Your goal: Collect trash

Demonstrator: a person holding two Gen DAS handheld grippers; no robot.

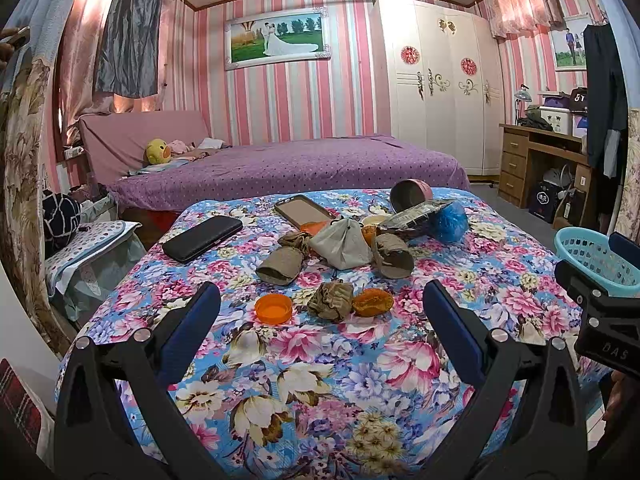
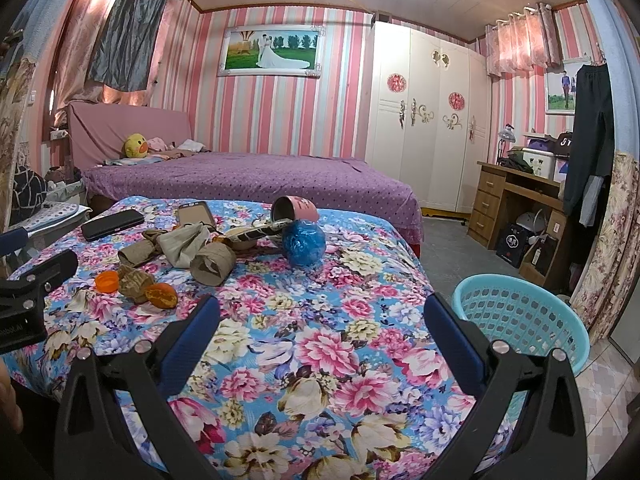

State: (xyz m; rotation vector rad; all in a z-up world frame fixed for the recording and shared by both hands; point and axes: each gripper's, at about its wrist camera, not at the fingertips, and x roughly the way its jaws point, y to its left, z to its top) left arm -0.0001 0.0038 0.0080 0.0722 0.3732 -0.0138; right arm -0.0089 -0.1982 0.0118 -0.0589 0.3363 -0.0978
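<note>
Trash lies on the floral-covered table (image 1: 320, 380): an orange cap (image 1: 273, 308), crumpled brown paper (image 1: 331, 300), an orange peel (image 1: 373, 302), cardboard tubes (image 1: 280, 266) (image 1: 393, 255), a grey bag (image 1: 345, 242), a blue plastic ball (image 1: 451, 219) and a tipped pink cup (image 1: 410, 194). My left gripper (image 1: 322, 304) is open, just short of the cap, paper and peel. My right gripper (image 2: 322, 316) is open and empty over bare cloth (image 2: 312, 344), right of the trash (image 2: 138, 278). A light blue basket (image 2: 524, 316) stands beside the table's right edge.
A black phone (image 1: 202, 237) and a phone case (image 1: 302, 210) lie at the table's far left. A purple bed (image 1: 288, 168) stands behind. A wooden desk (image 1: 532, 160) and white wardrobe (image 1: 436, 88) are at the right. A covered stand (image 1: 92, 248) is left.
</note>
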